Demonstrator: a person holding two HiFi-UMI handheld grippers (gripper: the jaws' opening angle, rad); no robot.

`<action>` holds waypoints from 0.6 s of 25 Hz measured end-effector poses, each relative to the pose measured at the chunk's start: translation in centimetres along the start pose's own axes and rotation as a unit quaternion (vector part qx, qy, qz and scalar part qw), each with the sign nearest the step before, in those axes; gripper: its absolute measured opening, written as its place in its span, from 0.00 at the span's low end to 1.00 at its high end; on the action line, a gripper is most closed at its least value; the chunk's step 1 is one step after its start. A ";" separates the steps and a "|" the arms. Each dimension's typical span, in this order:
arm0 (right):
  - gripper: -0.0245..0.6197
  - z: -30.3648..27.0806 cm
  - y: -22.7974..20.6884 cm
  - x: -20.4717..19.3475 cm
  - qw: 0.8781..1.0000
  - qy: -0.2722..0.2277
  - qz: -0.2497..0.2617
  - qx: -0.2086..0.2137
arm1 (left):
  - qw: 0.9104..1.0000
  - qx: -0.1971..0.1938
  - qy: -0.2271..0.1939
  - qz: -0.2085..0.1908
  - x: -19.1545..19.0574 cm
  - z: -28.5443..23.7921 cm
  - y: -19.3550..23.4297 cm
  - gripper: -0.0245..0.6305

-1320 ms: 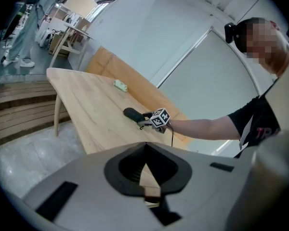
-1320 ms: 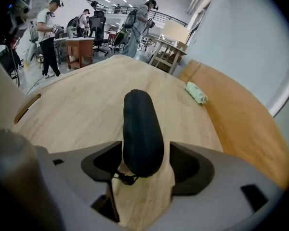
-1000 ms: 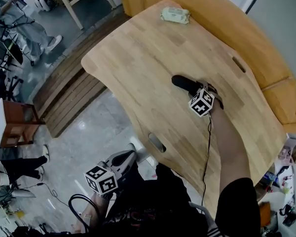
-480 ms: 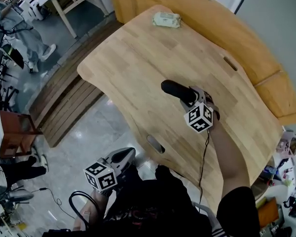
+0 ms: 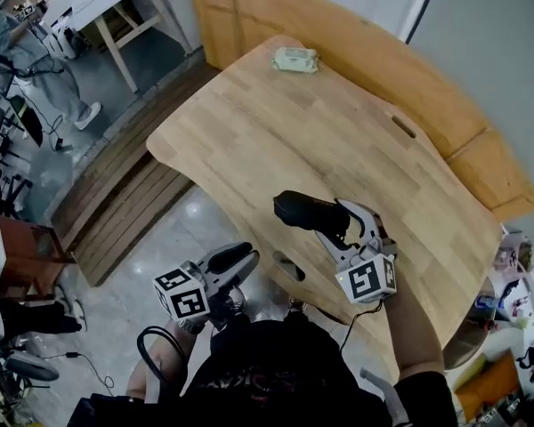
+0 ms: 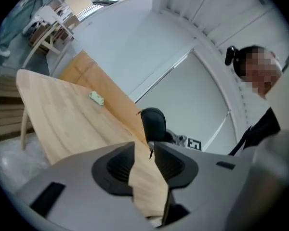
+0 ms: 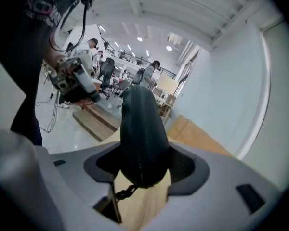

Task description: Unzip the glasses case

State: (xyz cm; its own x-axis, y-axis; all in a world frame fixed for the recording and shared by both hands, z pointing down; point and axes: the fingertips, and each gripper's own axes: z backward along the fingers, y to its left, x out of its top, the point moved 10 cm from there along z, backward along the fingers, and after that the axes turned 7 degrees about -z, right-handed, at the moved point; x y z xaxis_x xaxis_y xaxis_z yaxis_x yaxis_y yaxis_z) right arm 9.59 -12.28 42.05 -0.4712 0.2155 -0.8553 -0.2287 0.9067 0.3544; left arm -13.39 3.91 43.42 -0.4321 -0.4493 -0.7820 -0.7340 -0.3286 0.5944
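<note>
While clamping the glasses case (image 5: 298, 209), the right tongs (image 5: 339, 221) point slightly downward.

I'm watching an evenly daylit scene in the head view: soft light is spreading over the table (image 5: 338, 140), and the polished floor (image 5: 182, 225) is throwing back pale glare. Shadows on the wood are looking faint and soft-edged. Straight edges are bowing toward the frame borders. In both gripper views the corners are darkening into a round vignette and the nearest foreground is going soft. In the right gripper view, ceiling lights (image 7: 169, 47) are burning out as white spots, and the glasses case (image 7: 139, 134) is reading almost solid black.
</note>
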 end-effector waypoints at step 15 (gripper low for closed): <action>0.47 4.6 7.7 5.2 0.997 -0.030 -0.066 0.030 | 0.890 -0.259 -0.195 0.321 2.4 -1.0 0.3 0.48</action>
State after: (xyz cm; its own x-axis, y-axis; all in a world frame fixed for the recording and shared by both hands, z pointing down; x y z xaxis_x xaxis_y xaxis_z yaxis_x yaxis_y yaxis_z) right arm 9.32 -2.47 38.57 -0.3871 0.1120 -0.9152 -0.2335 0.9483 0.2148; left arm -14.12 1.93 41.88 -0.8981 -0.3935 -0.1963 0.0255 -0.4922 0.8701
